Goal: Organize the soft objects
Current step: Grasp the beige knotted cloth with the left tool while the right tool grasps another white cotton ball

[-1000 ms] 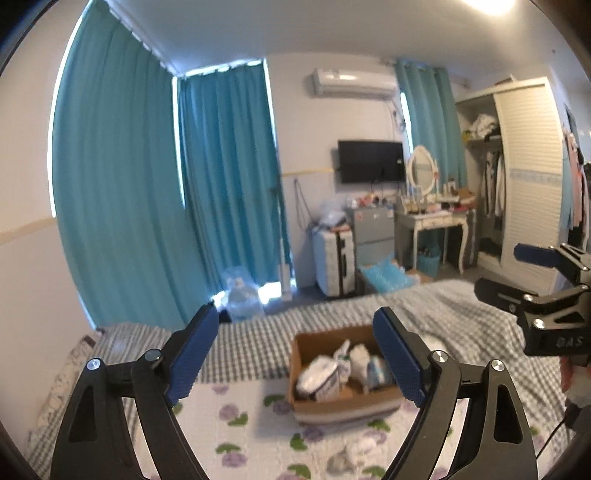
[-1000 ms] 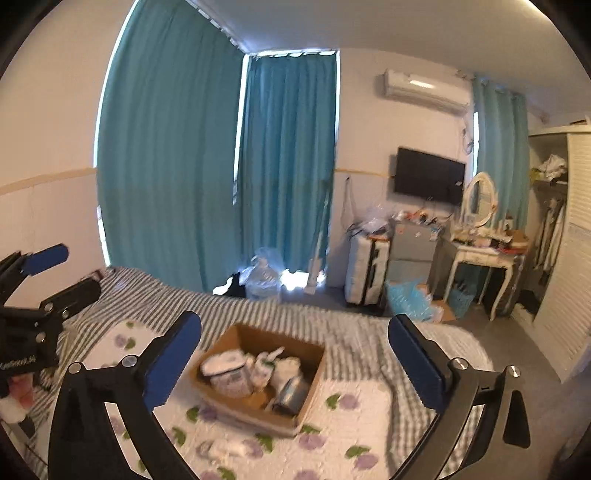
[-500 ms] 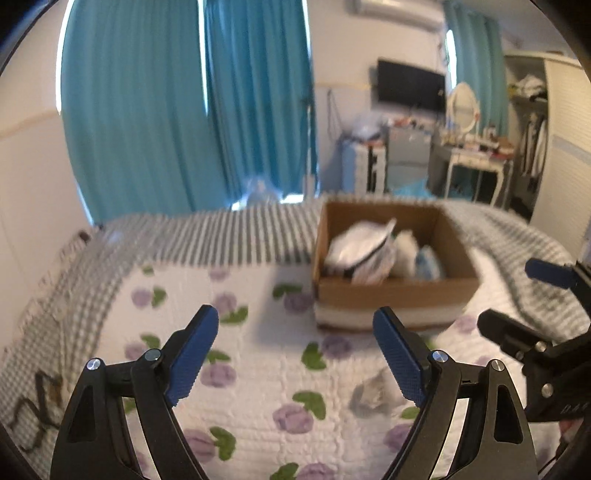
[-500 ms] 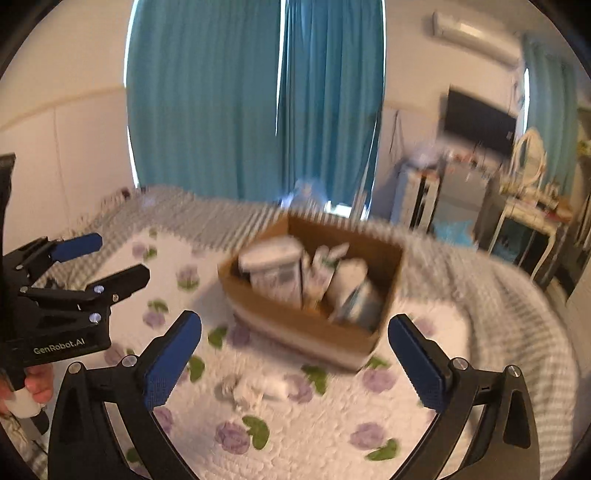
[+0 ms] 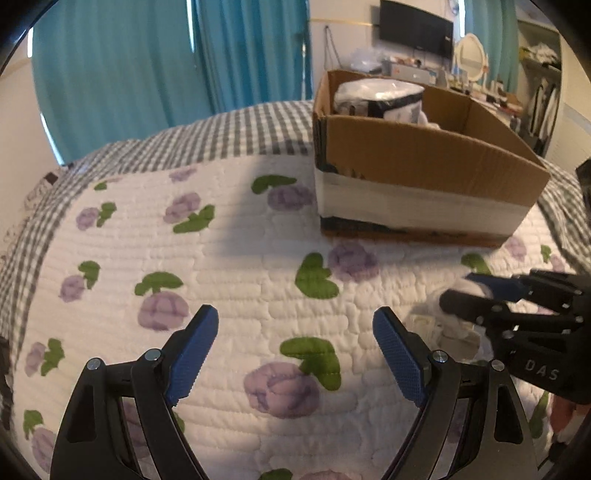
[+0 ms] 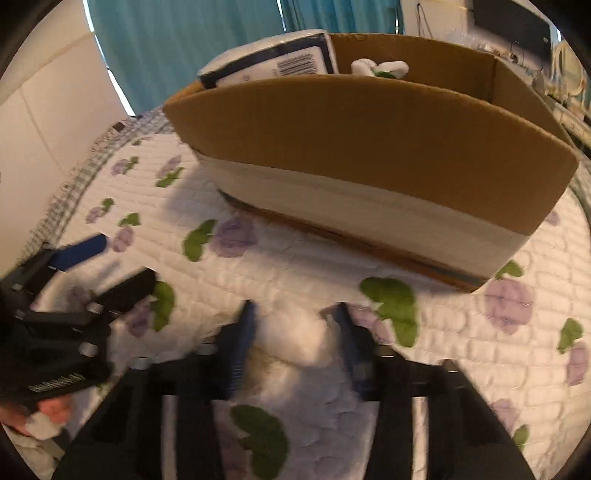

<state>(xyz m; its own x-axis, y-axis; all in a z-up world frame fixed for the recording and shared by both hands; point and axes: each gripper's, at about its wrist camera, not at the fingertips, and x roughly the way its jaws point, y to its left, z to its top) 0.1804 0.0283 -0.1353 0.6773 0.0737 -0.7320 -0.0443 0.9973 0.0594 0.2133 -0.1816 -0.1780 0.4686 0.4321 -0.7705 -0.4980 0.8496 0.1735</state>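
A white, fluffy soft item [image 6: 295, 341] lies on the floral quilt [image 5: 240, 258] between the right gripper [image 6: 293, 325]'s narrowed fingers; whether they pinch it I cannot tell. The left gripper [image 5: 295, 349] hangs wide open and empty beside it. Beyond, the cardboard box [image 6: 369, 147] looms far nearer than half a second ago.

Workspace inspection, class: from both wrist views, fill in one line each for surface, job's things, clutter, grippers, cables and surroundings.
Surface: floral quilt over checked bedding.
Job's things: white soft item on the quilt; cardboard box holding a wrapped pack.
Clutter: nothing seen.
Grippers: right gripper fingers either side of the soft item, blurred; left gripper open, empty.
Cables: nothing seen.
Surroundings: teal curtains, wall television.
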